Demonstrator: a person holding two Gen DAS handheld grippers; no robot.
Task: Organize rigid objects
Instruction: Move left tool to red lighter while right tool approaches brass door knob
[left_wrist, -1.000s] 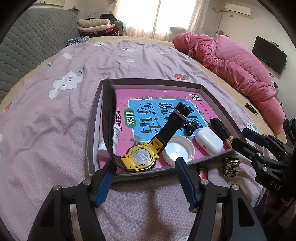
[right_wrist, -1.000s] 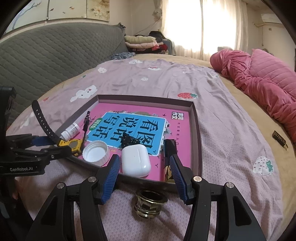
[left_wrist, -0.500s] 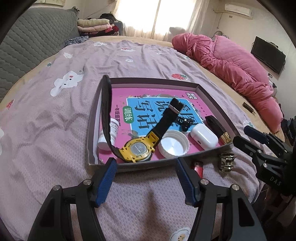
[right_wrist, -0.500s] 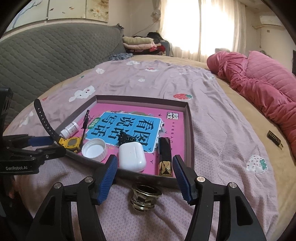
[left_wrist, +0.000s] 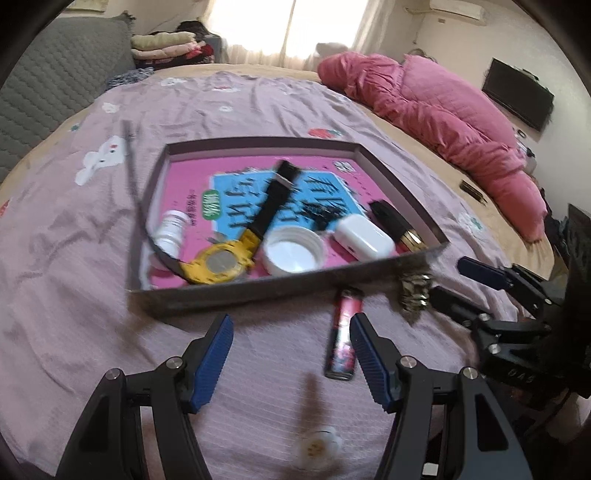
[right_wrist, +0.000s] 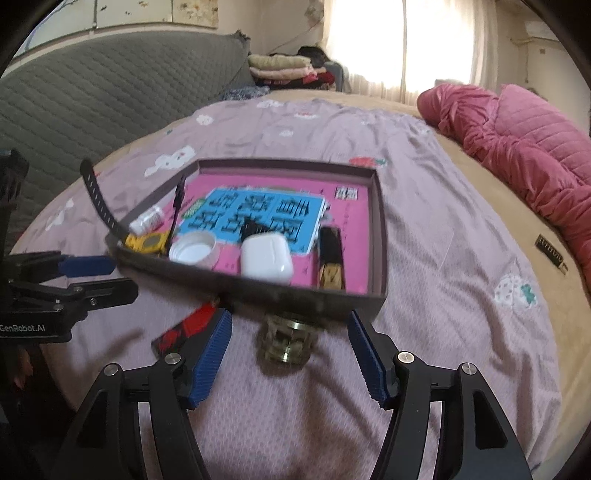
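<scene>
Two loose things lie on the bed's lilac sheet (left_wrist: 92, 229) just outside the near wall of the shallow box (left_wrist: 229, 295). One is a red lighter (left_wrist: 343, 332), lying flat with its long axis running from the camera toward the box, its far end near the box wall. The other is a brass-coloured metal fitting (right_wrist: 288, 338), standing on end beside the box's near wall; blur hides its detail.

Inside the box, on a pink and blue booklet (left_wrist: 240, 199), sit a yellow watch (left_wrist: 218, 264) with its black strap stretched away toward the far wall and the other strap end arching over the left wall, a small white bottle (left_wrist: 170, 230) lying on its side, a white cap (left_wrist: 293, 251) with its hollow side up, a white earbud case (left_wrist: 364, 238), and a black and gold tube (left_wrist: 397, 225) pointing along the right wall. A pink quilt (left_wrist: 443, 114) is heaped well off to the right.

The left claw (left_wrist: 291, 354) is spread wide and holds nothing; its right finger sits just beside the lighter's near half. The right claw (right_wrist: 290, 354) is likewise spread wide and empty, with the fitting between its blue fingertips, apart from both. The box wall stands directly behind both things.
</scene>
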